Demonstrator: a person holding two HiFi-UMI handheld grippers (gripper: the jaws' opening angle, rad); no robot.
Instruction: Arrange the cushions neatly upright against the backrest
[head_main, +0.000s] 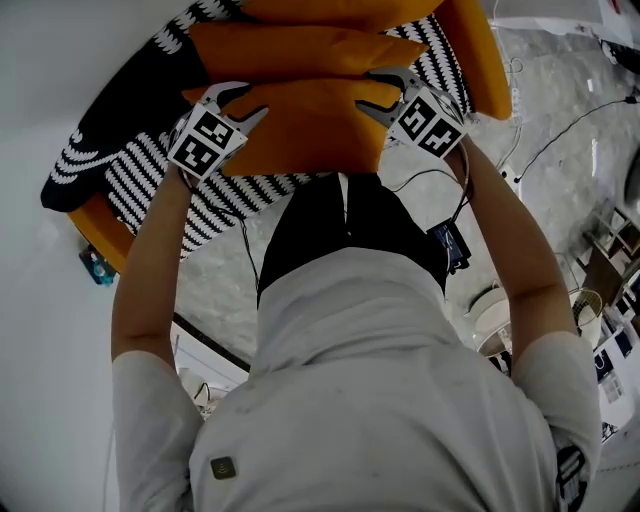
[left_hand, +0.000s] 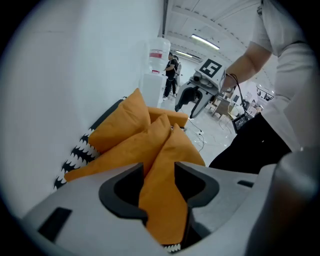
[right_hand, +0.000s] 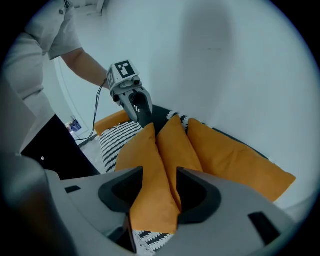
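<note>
Against the white wall (head_main: 60, 80) stands a striped sofa (head_main: 150, 170), and near its front edge our left tool (head_main: 245, 103) and right tool (head_main: 380, 93), both with jaws apart, straddle the two ends of the front cushion (head_main: 310, 125), with two more cushions (head_main: 300, 50) just behind it.

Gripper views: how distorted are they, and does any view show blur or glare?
Left gripper view: strong fisheye with dark corners, even light, front cushion sharp between the jaws. Right gripper view: same curvature, bluish cast, soft shadow on the wall. Head view: sharp, no glare.
</note>
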